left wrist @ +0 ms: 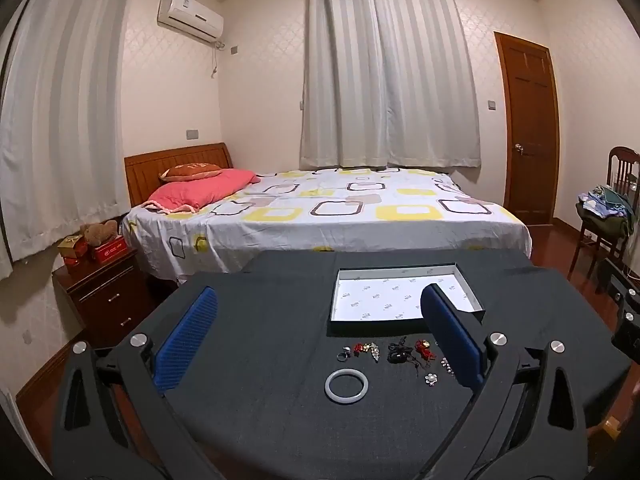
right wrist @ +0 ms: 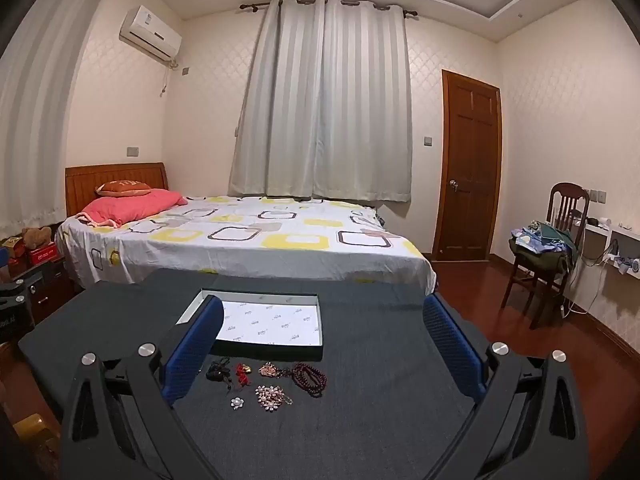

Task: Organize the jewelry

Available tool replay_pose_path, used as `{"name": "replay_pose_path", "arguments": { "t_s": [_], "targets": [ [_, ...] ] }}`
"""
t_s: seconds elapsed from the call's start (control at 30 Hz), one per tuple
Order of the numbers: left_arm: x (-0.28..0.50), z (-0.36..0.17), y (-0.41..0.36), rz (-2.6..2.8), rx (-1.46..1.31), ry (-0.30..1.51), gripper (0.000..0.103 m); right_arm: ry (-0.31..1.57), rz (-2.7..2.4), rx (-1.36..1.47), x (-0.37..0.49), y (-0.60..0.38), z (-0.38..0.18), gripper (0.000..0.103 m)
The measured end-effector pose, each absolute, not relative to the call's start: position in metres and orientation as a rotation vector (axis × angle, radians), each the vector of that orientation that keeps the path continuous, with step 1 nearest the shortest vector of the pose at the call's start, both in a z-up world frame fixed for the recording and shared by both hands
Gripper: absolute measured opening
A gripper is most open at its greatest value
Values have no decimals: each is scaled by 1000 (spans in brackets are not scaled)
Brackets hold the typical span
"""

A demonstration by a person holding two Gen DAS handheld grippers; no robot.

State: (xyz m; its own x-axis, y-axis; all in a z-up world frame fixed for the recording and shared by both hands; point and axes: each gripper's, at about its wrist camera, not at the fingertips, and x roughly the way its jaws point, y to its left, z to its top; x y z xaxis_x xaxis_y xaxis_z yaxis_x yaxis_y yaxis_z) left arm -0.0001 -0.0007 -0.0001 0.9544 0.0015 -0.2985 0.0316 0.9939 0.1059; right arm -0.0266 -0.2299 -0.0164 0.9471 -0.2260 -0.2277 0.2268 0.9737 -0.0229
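Here, dark cloth-covered table (left wrist: 260, 420) before bed (left wrist: 360, 216).

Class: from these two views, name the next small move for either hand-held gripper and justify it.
Probably lower the open left hand-held gripper onto the pale bangle: it lies alone on the dark cloth, nearest, while the open box holds no jewelry.

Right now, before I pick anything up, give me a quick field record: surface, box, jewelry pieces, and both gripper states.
surface: table under dark cloth
box: open shallow box, white lining, nothing in it, behind the jewelry
bangle: pale ring-shaped bangle, flat on the cloth, nearest the camera
beads: dark red bead string, right end of the row
brooch: large flower brooch
small flower: white flower piece
left hand-held gripper: open, holding nothing
right hand-held gripper: open, holding nothing
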Motion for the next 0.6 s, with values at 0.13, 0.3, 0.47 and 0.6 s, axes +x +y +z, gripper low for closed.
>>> {"name": "replay_pose_path", "arguments": {
  "t_s": [0.13, 0.3, 0.47, 0.6],
  "targets": [
    [-1, 1, -1, -12, 99, 299, 99, 226, -230, 7, -28, -229, -16, 97],
    [1, 0, 0, -10, 84, 312, 99, 242, -224, 8, -29, -228, -18, 97],
    [-1, 8, 3, -5, 89, 306, 99, 233, -238, -1, -28, -228, -12, 97],
    [0, 9, 3, -6, 90, 307, 99, 230, -240, -2, -31, -229, -10, 97]
  ]
}}
